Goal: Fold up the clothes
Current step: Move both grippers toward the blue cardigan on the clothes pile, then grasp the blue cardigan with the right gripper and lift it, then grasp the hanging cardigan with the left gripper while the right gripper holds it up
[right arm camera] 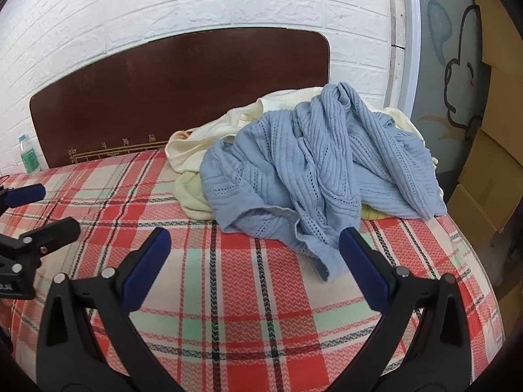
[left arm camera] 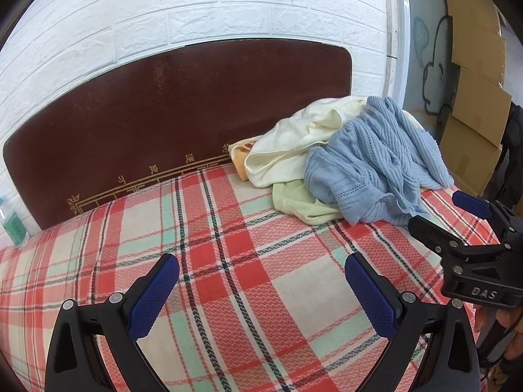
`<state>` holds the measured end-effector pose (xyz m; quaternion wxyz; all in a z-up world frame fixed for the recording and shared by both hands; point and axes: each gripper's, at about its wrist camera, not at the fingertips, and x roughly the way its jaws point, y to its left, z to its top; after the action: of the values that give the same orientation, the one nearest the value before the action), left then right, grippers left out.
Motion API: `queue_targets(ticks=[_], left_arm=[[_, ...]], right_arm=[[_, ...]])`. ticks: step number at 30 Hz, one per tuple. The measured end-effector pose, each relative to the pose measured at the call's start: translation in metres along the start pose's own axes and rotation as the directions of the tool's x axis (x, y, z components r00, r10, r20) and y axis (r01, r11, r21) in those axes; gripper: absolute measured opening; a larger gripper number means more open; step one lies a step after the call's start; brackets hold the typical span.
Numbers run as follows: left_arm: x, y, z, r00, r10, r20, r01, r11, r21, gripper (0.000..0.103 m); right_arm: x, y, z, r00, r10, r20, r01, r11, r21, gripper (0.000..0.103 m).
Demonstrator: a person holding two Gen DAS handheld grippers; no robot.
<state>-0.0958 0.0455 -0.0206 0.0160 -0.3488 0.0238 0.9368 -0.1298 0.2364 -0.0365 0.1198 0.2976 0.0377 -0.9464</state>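
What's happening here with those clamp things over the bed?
A person holds a two-finger gripper in each hand, about to fold clothes. Both the left gripper and the right gripper are open and empty above the plaid blanket. The blue knit sweater lies crumpled on top of cream and pale green garments. Nothing is folded yet.

I see my left gripper (left arm camera: 261,294) as a black plastic frame shaped like two curved arms, each with a teardrop cut-out and round silver screws at the pivots. Its fingers (left arm camera: 153,297) wear dark blue pads with a fine dotted grip texture. My right gripper (right arm camera: 255,268) is built the same way, black with blue-padded fingers (right arm camera: 362,271). From the left camera, its body carries white letters "DAS".
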Motion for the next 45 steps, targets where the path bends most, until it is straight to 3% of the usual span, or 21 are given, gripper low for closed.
queue_targets(ticks=[15, 16, 18, 19, 20, 21, 22, 23, 25, 28, 31, 35, 38, 45], left_arm=[[0.032, -0.001, -0.002, 0.998, 0.035, -0.045, -0.034, 0.999, 0.011, 0.103], [0.033, -0.001, -0.002, 0.998, 0.036, -0.047, -0.035, 0.999, 0.012, 0.103], [0.036, 0.000, -0.002, 0.998, 0.038, -0.053, -0.037, 0.999, 0.014, 0.103], [0.037, 0.000, -0.003, 0.998, 0.039, -0.056, -0.038, 0.999, 0.016, 0.103], [0.038, 0.001, -0.003, 0.997, 0.040, -0.059, -0.039, 0.999, 0.017, 0.103], [0.039, 0.002, -0.004, 0.997, 0.040, -0.060, -0.039, 0.999, 0.016, 0.103], [0.039, 0.003, -0.005, 0.998, 0.038, -0.057, -0.037, 0.999, 0.018, 0.103], [0.039, 0.004, -0.005, 0.998, 0.035, -0.053, -0.034, 0.999, 0.019, 0.103], [0.037, 0.003, -0.006, 0.999, 0.024, -0.035, -0.023, 0.999, 0.028, 0.103], [0.034, -0.001, -0.005, 1.000, 0.000, -0.011, 0.001, 0.998, 0.059, 0.103], [0.026, -0.008, 0.002, 0.999, -0.029, 0.034, 0.026, 0.995, 0.101, 0.103], [0.004, -0.018, 0.018, 0.987, -0.101, 0.122, 0.080, 0.982, 0.171, 0.103], [-0.019, -0.024, 0.031, 0.967, -0.166, 0.192, 0.118, 0.964, 0.238, 0.103], [-0.078, -0.017, 0.050, 0.898, -0.328, 0.294, 0.226, 0.916, 0.331, 0.103]], right_arm=[[0.080, -0.034, 0.009, 0.993, -0.009, -0.114, 0.012, 0.999, 0.032, 0.101], [0.087, -0.036, 0.010, 0.992, -0.010, -0.127, 0.015, 0.999, 0.037, 0.095], [0.104, -0.039, 0.009, 0.985, -0.008, -0.172, 0.017, 0.999, 0.049, 0.075], [0.112, -0.042, 0.008, 0.979, -0.014, -0.205, 0.027, 0.998, 0.059, 0.050], [0.116, -0.046, 0.008, 0.976, 0.002, -0.220, 0.016, 0.997, 0.078, 0.037], [0.114, -0.049, 0.008, 0.977, 0.022, -0.214, -0.001, 0.995, 0.099, 0.035], [0.109, -0.051, 0.009, 0.979, 0.024, -0.204, -0.003, 0.995, 0.102, 0.022], [0.102, -0.053, 0.011, 0.982, 0.030, -0.189, -0.010, 0.994, 0.108, 0.016], [0.076, -0.062, 0.020, 0.988, 0.091, -0.122, -0.073, 0.986, 0.148, 0.015], [0.033, -0.072, 0.037, 0.982, 0.189, -0.025, -0.182, 0.968, 0.174, 0.014], [-0.020, -0.073, 0.059, 0.962, 0.262, 0.083, -0.271, 0.953, 0.138, 0.014], [-0.076, -0.069, 0.084, 0.918, 0.351, 0.184, -0.373, 0.922, 0.103, 0.014], [-0.108, -0.062, 0.100, 0.880, 0.410, 0.238, -0.437, 0.896, 0.073, 0.013], [-0.192, -0.034, 0.131, 0.792, 0.503, 0.347, -0.524, 0.851, -0.037, 0.013]])
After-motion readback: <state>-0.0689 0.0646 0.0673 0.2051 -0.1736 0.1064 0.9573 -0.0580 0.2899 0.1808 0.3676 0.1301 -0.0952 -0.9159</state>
